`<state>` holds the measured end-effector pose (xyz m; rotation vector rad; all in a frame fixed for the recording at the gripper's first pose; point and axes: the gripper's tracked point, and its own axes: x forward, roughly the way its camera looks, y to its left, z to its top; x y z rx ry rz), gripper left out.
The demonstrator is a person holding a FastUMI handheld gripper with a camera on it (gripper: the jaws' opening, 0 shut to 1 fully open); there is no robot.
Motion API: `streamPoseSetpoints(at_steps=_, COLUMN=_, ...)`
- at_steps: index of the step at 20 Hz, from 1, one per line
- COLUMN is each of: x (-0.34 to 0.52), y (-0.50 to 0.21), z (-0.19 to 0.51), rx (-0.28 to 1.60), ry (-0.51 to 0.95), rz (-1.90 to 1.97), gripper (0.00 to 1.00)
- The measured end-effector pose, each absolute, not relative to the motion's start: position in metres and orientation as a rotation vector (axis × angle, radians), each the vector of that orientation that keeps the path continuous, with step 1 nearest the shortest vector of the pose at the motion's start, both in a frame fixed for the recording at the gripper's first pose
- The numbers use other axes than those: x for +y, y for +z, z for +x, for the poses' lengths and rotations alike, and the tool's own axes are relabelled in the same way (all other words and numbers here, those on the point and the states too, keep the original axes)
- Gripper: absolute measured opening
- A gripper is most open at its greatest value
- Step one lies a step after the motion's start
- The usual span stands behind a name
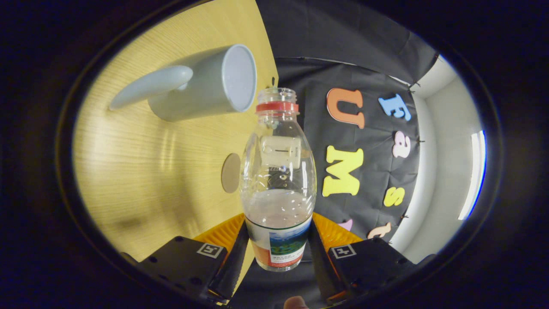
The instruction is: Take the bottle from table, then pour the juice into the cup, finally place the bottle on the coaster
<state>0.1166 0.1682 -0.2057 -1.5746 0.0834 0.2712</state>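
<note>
- The gripper [278, 246] pinches the bottle [278, 180] low on its body, at the labelled part, one finger on each side, so the neck and mouth stay free for pouring.
- The whole view is rolled, so the table [141, 171] appears tipped on its side; I judge that the gripper is turned at the wrist to tilt the bottle toward the cup [206, 86].
- The bottle has no cap; a red ring sits around the neck just under the open mouth. The juice inside is pale and pools in the part nearest the fingers, leaving the upper part clear, so nothing has reached the mouth yet.
- The cup stands on the table near its far edge, its handle pointing away from the bottle and its open rim facing the bottle's mouth. The mouth is just beside the rim, though whether it is truly over the opening cannot be told.
- The coaster [230, 173], a small round disc, lies flat on the table beside the bottle's middle, near the edge where the table meets the booth wall, free for the bottle to be set on it afterward.
- Judged stage: the bottle is lifted and the pour is starting; more tilt seems needed.
</note>
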Motion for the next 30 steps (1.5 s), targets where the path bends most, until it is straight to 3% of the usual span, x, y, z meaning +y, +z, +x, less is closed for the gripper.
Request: streamPoseSetpoints(at_steps=30, x=0.190, y=-0.159, z=0.121, rx=0.001, ry=0.273, rz=-1.743, gripper=0.77)
